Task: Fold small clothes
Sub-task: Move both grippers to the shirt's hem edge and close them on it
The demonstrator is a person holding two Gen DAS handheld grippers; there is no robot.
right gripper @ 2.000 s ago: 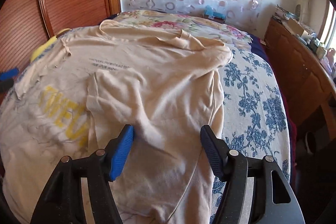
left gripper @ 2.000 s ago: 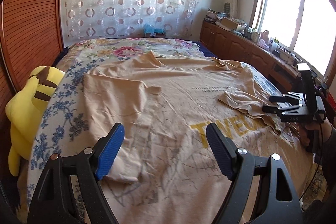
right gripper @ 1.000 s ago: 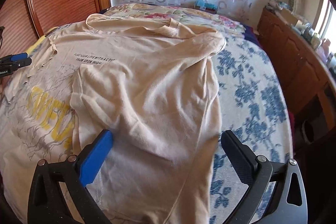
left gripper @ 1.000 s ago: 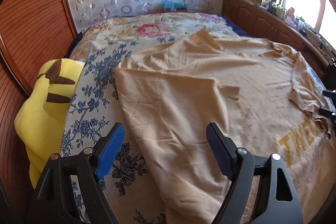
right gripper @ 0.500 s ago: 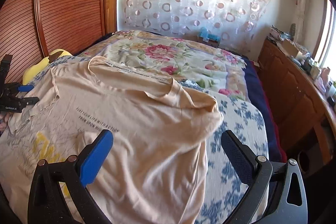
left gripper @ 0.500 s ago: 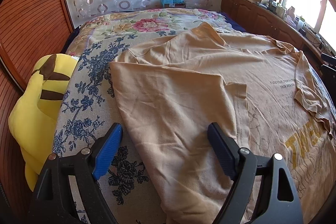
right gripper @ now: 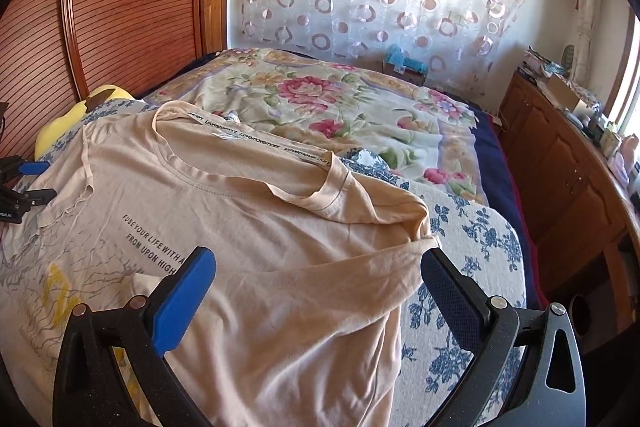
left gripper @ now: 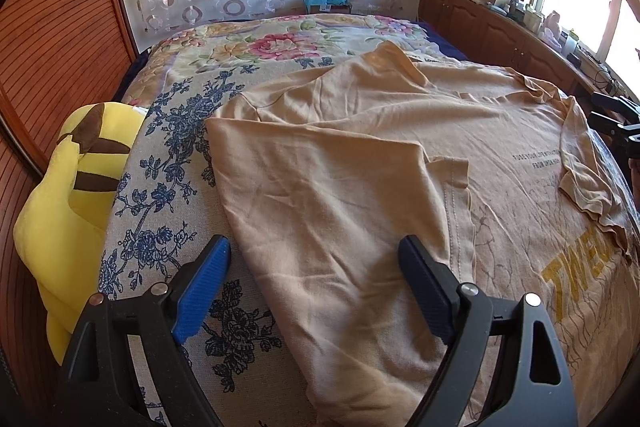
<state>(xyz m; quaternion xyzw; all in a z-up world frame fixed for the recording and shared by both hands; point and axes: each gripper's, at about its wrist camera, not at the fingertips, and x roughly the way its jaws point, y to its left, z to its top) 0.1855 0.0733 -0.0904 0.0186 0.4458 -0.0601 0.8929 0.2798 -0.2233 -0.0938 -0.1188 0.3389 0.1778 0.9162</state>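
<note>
Both claws gape, gripping nothing: left gripper (left gripper: 314,281) just widened above one beige T-shirt (left gripper: 360,167), right gripper (right gripper: 318,283) too. T-shirt covers the bed (right gripper: 472,239). One yellow plush (left gripper: 72,195) at nine o'clock shows fully only leftward.

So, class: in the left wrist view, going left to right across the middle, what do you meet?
Yellow plush toy → blue-flowered bedspread → beige T-shirt → right gripper at the edge.
</note>
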